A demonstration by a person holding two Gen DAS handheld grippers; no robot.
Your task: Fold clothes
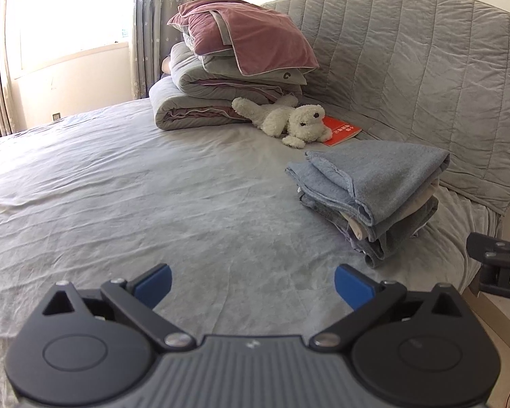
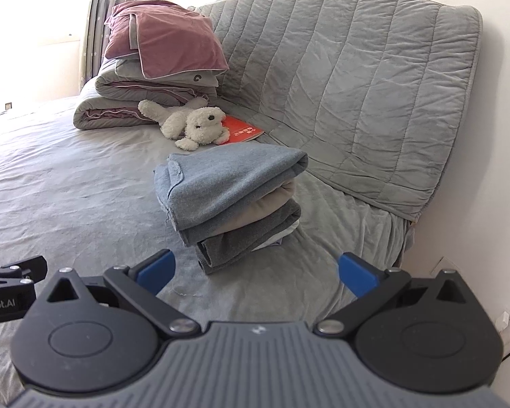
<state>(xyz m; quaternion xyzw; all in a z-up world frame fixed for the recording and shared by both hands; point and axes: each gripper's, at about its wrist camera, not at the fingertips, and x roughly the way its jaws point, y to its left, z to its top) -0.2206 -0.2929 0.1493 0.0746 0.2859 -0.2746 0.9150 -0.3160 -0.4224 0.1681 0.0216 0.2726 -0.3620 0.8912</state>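
Note:
A stack of folded clothes (image 1: 374, 197) lies on the grey bed near the headboard, a blue-grey garment on top, beige and dark grey ones under it. It also shows in the right wrist view (image 2: 231, 197). My left gripper (image 1: 253, 284) is open and empty above the bedsheet, left of and nearer than the stack. My right gripper (image 2: 256, 272) is open and empty, just in front of the stack. Part of the right gripper's body (image 1: 496, 265) shows at the right edge of the left wrist view.
A pile of folded quilts and pink pillows (image 1: 234, 68) sits at the head of the bed. A white plush dog (image 1: 289, 119) lies on a red booklet (image 1: 343, 131). The quilted grey headboard (image 2: 357, 78) stands behind. A window with curtains (image 1: 68, 17) is at left.

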